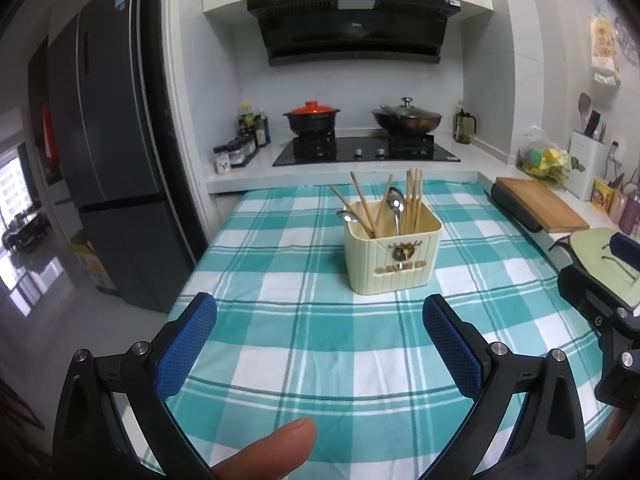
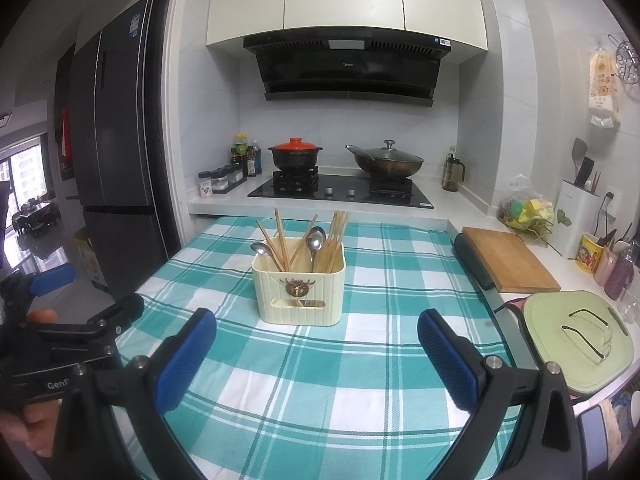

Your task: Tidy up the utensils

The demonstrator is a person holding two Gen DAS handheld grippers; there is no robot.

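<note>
Looking mostly done: chopsticks (image 1: pixel 414 200) and spoons (image 1: pixel 394 204) already in holder (image 1: pixel 394 256), cloth (image 1: pixel 320 340) bare, left gripper (image 1: pixel 320 344) and right gripper (image 2: pixel 316 356) spread wide, empty.

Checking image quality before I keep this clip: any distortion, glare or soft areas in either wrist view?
Left wrist view: strong fisheye bending of the fridge and dark corner vignetting; a thumb intrudes, slightly soft; the utensil holder is sharp. Right wrist view: same barrel distortion, the window at far left is blown out, a small highlight on the spoon, lighting otherwise even.
</note>
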